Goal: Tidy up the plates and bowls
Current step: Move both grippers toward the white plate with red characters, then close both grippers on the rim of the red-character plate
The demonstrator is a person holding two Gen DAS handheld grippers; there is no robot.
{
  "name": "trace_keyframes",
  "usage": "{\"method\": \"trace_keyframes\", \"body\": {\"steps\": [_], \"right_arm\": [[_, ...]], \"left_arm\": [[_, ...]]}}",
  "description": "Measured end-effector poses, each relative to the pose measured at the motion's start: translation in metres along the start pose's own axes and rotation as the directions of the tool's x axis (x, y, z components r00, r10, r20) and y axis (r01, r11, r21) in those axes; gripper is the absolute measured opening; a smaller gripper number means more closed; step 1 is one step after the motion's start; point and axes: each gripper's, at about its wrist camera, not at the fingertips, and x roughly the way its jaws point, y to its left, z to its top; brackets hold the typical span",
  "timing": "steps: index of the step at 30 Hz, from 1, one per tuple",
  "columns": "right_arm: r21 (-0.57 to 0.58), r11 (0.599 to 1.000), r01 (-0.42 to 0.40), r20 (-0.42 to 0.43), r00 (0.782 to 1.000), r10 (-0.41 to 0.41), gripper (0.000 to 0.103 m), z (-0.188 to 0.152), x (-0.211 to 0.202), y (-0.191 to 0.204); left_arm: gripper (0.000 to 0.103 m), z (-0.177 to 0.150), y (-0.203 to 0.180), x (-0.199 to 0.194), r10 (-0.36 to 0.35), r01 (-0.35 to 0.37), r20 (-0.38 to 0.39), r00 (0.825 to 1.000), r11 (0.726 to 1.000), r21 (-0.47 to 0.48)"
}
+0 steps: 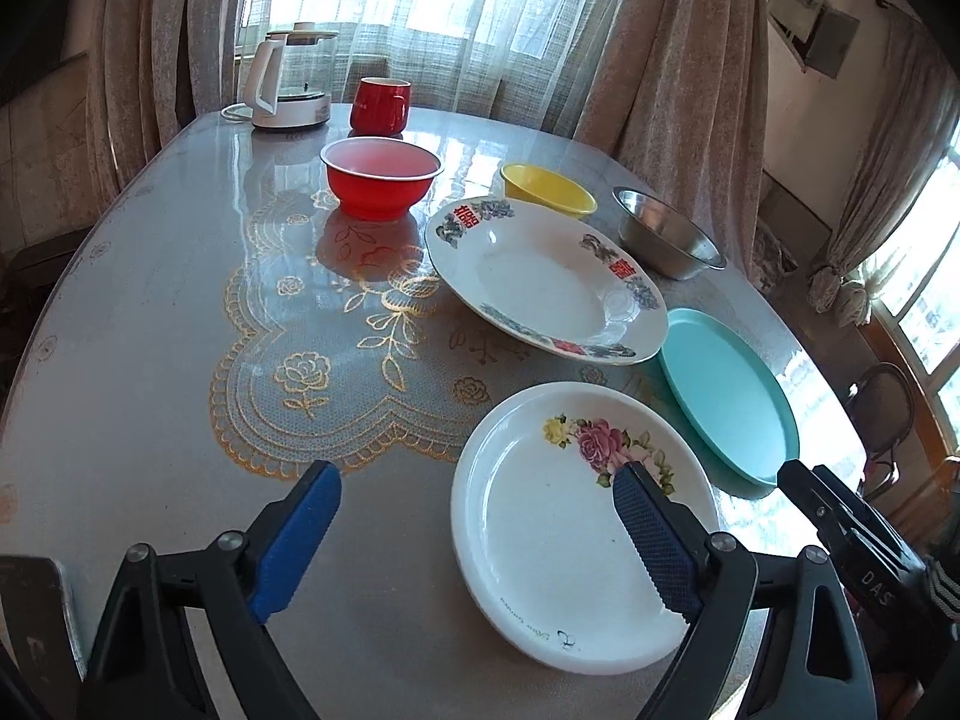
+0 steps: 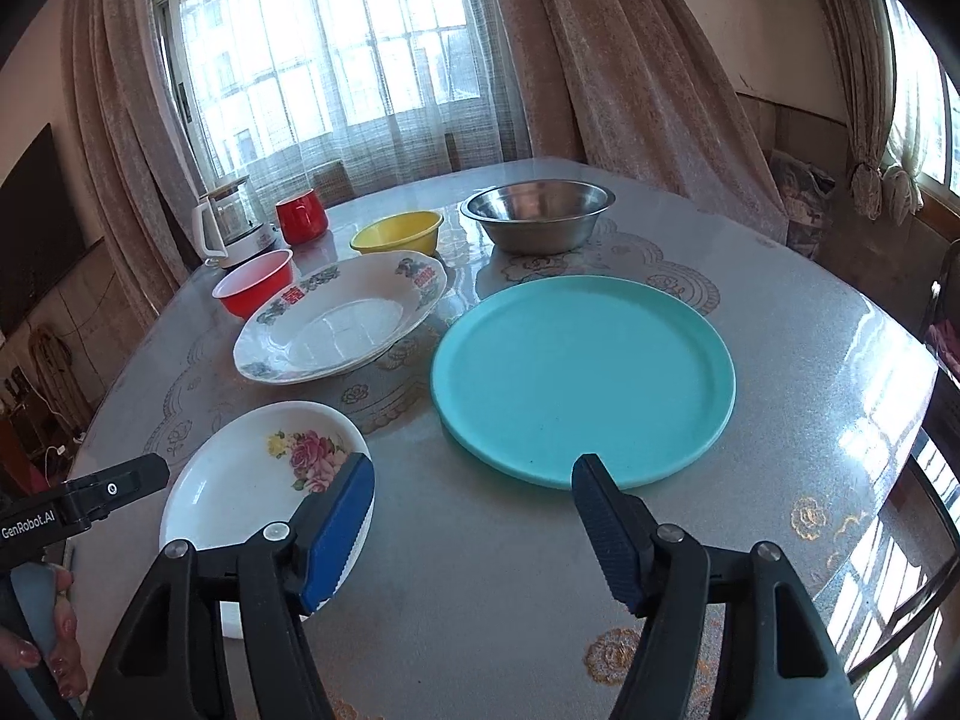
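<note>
A white rose-patterned plate (image 1: 540,540) (image 2: 240,480) lies nearest on the table. Beyond it are a large white deep plate with red characters (image 1: 540,276) (image 2: 336,324) and a flat turquoise plate (image 1: 726,396) (image 2: 582,378). Further back stand a red bowl (image 1: 381,180) (image 2: 255,285), a yellow bowl (image 1: 549,186) (image 2: 399,231) and a steel bowl (image 1: 666,234) (image 2: 537,216). My left gripper (image 1: 477,474) is open, straddling the rose plate's left rim without touching it. My right gripper (image 2: 474,462) is open and empty, just short of the turquoise plate's near edge.
A glass kettle (image 1: 291,84) and a red mug (image 1: 381,105) stand at the table's far left. Curtains hang close behind the table (image 1: 150,390). A chair (image 1: 882,402) stands off the right edge. A person's hand (image 2: 60,648) holds the left gripper's handle.
</note>
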Motion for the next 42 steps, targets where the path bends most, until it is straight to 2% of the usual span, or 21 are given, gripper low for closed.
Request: {"method": "trace_keyframes", "body": {"steps": [8,15,23,26,29,33,35,38,40,42], "right_arm": [[0.0,1.0,-0.029,-0.013,0.999,0.029,0.07,0.024,0.022,0.004],[-0.018,0.994,-0.104,-0.043,0.994,0.103,0.068,0.05,0.051,0.009],[-0.066,0.993,-0.099,-0.066,0.993,0.094,0.068,0.08,0.08,0.014],[-0.074,0.988,-0.135,-0.072,0.989,0.13,0.068,0.092,0.09,0.014],[-0.111,0.986,-0.127,-0.051,0.991,0.122,0.068,0.101,0.097,0.017],[-0.087,0.988,-0.13,-0.101,0.988,0.121,0.068,0.116,0.116,0.01],[-0.076,0.985,-0.154,-0.144,0.979,0.142,0.064,0.121,0.13,0.007],[-0.079,0.981,-0.177,-0.202,0.967,0.158,0.058,0.126,0.15,0.007],[-0.067,0.981,-0.182,-0.216,0.962,0.164,0.055,0.129,0.16,0.007],[-0.049,0.981,-0.189,-0.232,0.957,0.173,0.052,0.131,0.169,0.006]], "left_arm": [[0.09,0.035,-0.006,0.021,0.027,-0.027,0.022,0.999,1.0,0.003],[0.089,0.059,-0.001,0.047,0.038,-0.037,0.013,0.999,0.997,-0.065],[0.089,0.08,0.008,0.066,0.062,-0.062,0.006,0.998,0.994,-0.088],[0.089,0.086,0.016,0.072,0.022,-0.02,0.014,1.0,0.993,-0.116],[0.089,0.089,0.025,0.078,-0.04,0.042,0.013,0.999,0.986,-0.158],[0.089,0.092,0.032,0.083,-0.002,0.007,0.023,1.0,0.98,-0.201],[0.089,0.093,0.034,0.088,-0.016,0.016,0.003,1.0,0.975,-0.221],[0.083,0.095,0.033,0.094,-0.027,0.025,-0.01,1.0,0.977,-0.21],[0.073,0.096,0.033,0.098,-0.027,0.021,-0.022,0.999,0.979,-0.203],[0.069,0.096,0.033,0.102,-0.05,0.043,-0.031,0.998,0.977,-0.207]]}}
